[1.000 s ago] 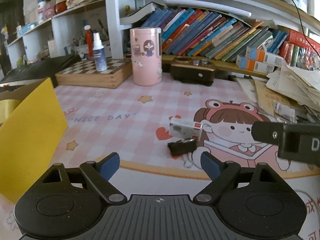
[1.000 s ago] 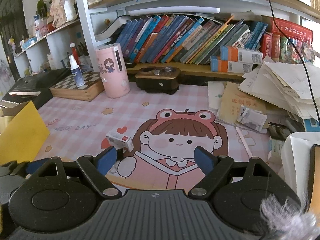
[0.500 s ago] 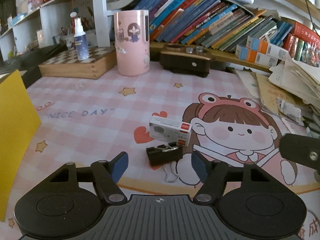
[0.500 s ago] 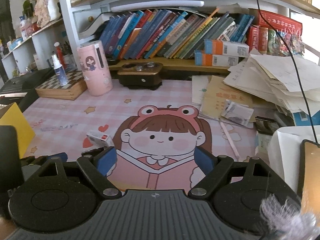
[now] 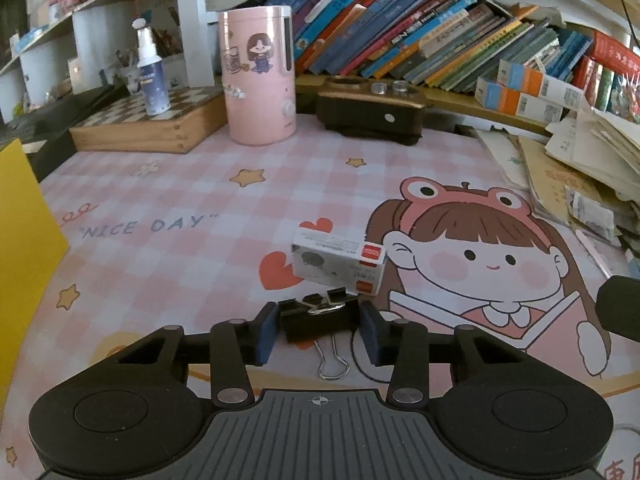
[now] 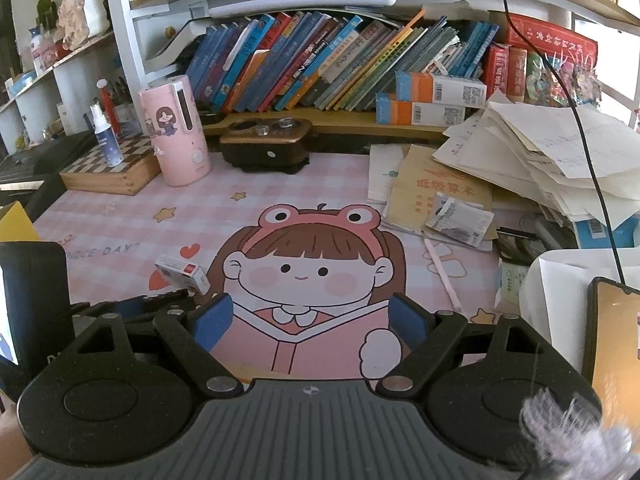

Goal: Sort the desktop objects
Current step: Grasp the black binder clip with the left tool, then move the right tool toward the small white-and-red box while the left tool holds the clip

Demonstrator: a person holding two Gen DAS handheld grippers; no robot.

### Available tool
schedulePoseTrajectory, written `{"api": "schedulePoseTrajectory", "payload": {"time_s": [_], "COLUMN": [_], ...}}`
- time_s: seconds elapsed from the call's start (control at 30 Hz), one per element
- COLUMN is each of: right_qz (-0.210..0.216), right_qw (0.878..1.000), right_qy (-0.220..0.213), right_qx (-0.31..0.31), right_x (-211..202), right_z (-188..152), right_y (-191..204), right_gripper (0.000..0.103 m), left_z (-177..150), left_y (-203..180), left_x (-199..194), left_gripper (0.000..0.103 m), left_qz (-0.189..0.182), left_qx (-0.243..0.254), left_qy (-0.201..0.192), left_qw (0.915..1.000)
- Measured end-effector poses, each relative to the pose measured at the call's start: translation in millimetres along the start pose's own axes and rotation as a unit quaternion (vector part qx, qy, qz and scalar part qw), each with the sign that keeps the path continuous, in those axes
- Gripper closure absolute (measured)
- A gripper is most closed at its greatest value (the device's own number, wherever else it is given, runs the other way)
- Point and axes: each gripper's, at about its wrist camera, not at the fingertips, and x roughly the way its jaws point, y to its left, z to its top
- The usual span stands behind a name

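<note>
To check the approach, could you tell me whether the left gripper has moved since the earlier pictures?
Yes. The left gripper advanced toward the pink canister, and its jaws are closing around the black binder clip.

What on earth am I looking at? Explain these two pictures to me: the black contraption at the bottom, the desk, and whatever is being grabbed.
No robot here: a person holds a hand tool with a two-finger claw in each hand, and a wide-angle camera on each tool looks out along its fingers. One picture comes from the left claw, the other from the right claw. Both look down at a pink cartoon desk mat. On it lie a black binder clip and a small white box; a pink canister stands further back. The left claw is closing around the binder clip. The right claw is open, holding nothing.
</note>
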Motion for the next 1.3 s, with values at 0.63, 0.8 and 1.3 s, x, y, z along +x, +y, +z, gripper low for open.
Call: {"api": "schedulePoseTrajectory", "payload": {"time_s": [0.63, 0.8, 1.3], "right_qz": [0.058, 0.068, 0.045], "right_qw": [0.998, 0.996, 0.998], "right_qy": [-0.004, -0.001, 0.013], "right_qx": [-0.039, -0.063, -0.046], "right_x": [28, 50, 106], "right_z": [3, 5, -8], "right_y": [42, 56, 118], "right_gripper": [0.02, 0.02, 0.043], "left_z": [-18, -21, -27], "left_y": [65, 79, 95], "left_x": [-70, -88, -125], "left_gripper": [0.062, 0.062, 0.062], "left_qz": [0.071, 0.086, 0.115], "left_qx": [-0.016, -0.031, -0.011], "left_qy": [-0.032, -0.041, -0.061], "left_qw": [0.9969, 0.995, 0.9914]}}
